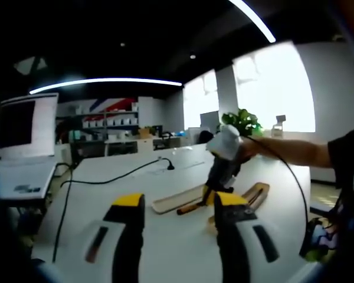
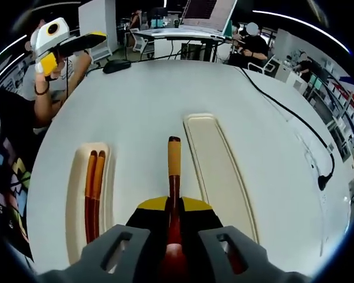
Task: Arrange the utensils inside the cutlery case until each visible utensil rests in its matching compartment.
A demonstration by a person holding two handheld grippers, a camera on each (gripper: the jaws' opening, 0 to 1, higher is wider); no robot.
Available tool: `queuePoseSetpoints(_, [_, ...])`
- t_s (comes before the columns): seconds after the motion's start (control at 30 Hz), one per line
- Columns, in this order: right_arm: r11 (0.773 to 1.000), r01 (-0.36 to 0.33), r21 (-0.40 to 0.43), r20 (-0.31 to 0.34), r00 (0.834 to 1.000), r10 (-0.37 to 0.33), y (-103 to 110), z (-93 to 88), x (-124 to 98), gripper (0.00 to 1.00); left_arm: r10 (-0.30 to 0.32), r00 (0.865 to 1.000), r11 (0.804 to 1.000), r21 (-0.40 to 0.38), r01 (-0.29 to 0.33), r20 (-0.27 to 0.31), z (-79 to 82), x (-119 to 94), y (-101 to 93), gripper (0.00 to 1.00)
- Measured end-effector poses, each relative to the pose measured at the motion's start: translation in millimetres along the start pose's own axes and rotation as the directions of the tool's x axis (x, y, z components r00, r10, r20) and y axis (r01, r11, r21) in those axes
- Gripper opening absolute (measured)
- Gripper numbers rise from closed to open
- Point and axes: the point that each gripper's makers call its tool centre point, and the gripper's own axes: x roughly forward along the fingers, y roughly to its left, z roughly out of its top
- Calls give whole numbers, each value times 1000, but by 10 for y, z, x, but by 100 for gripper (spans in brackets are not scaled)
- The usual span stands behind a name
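Right hand-held gripper pinching a spoon over the white tabletop; left one held high with its jaws spread.

Right gripper view: right hand-held gripper (image 2: 174,236) at 6 o'clock, jaws pressed on a spoon (image 2: 174,177) whose tan handle end points to 12 o'clock, between two cream case pieces. Lid (image 2: 215,171) at 1–4 o'clock, nothing in it. Tray (image 2: 76,194) at 8–9 o'clock holds chopsticks (image 2: 93,191), lying lengthwise side by side. Left hand-held gripper (image 2: 65,47) at 10 o'clock, in a hand, off the tabletop (image 2: 135,100). Mouse (image 2: 117,66) at 11 o'clock. Cable (image 2: 295,124) runs along 1–3 o'clock.
Left gripper view: left hand-held gripper (image 1: 178,230) at 6 o'clock, jaws apart, gripping nothing. Right hand-held gripper at centre right, above the case pieces.
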Motion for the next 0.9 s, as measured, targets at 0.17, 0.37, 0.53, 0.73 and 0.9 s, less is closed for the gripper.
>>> queuePoseSetpoints(0.17, [1000,0,-8,3,1000,0,4,-3,-2,4,-4,1000,1000,-8,4,-3,-15,15,-19,50])
queuePoseSetpoints(0.37, [1000,5,-15,-11,1000,-5,6,1,-74,4,-9,1000,1000,-3,9,-5,-14,13,-41,49])
queuePoseSetpoints(0.53, [999,13,-32,-6,1000,-13,44,72,-174,4,-5,1000,1000,-5,5,-7,-18,5,-25,49])
queuePoseSetpoints(0.73, [997,29,-66,10,1000,-29,122,182,-391,4,-2,1000,1000,-9,2,-1,-1,-16,-19,49])
queuePoseSetpoints(0.9, [996,34,-81,42,999,-30,241,269,-542,4,1,1000,1000,-4,-1,8,15,-30,-18,49])
